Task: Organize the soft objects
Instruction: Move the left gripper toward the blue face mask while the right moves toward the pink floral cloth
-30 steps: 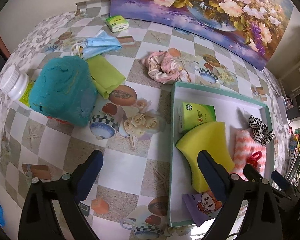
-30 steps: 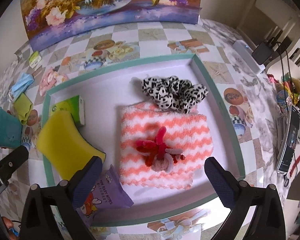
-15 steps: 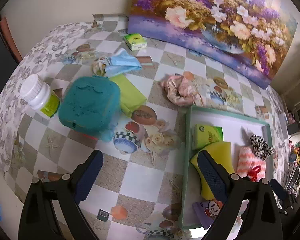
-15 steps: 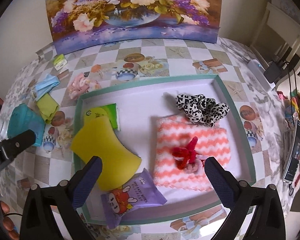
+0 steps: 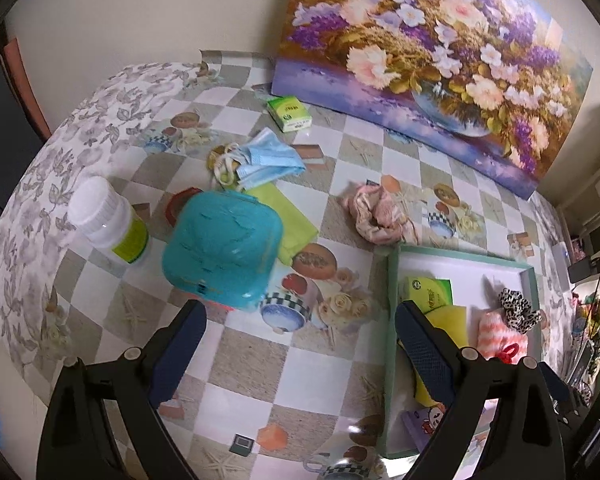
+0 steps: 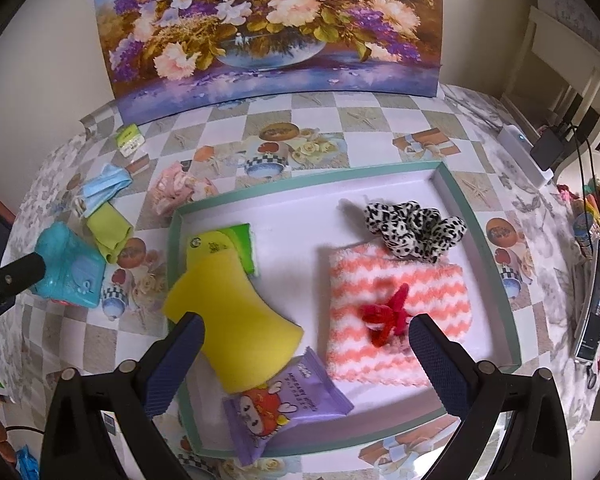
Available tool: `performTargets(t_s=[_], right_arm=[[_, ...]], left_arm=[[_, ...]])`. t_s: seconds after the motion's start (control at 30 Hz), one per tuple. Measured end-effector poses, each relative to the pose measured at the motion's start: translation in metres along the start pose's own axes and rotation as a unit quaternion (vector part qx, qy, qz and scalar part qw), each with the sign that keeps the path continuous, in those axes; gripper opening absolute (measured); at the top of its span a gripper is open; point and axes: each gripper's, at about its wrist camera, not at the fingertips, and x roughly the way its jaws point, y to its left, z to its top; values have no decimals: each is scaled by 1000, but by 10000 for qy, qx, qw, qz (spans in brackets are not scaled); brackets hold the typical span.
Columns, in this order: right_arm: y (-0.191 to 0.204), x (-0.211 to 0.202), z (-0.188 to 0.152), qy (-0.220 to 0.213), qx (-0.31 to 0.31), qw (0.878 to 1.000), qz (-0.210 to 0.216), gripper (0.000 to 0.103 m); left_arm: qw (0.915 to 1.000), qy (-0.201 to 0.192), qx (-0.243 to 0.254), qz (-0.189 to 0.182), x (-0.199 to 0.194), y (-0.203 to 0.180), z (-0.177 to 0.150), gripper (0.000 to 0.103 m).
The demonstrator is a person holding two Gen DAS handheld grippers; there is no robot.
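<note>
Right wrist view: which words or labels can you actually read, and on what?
Purple wipes packet: two lines of small print above the cartoon, too blurred to read for certain.
Green tissue pack in the tray: round logo only, no legible words.
Small green pack by the painting: print too small.
Bottle: label unreadable.
</note>
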Motion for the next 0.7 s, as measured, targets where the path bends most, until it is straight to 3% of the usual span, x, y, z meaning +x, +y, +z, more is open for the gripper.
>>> performTargets(t_s=[0.2,0.4,0.7], right_arm=[[23,-4,3,-80,-64,9999,123,103],[50,-4,2,-112,-246,9994,215,103],[71,-3,15,-226,-432,9985,249,103]], left_arm=[[9993,-195,-80,306,-13,31,8,95],[9982,-175,-469,339,-14,68,14,95],[9980,-178,-560,246,-11,87,30,95]])
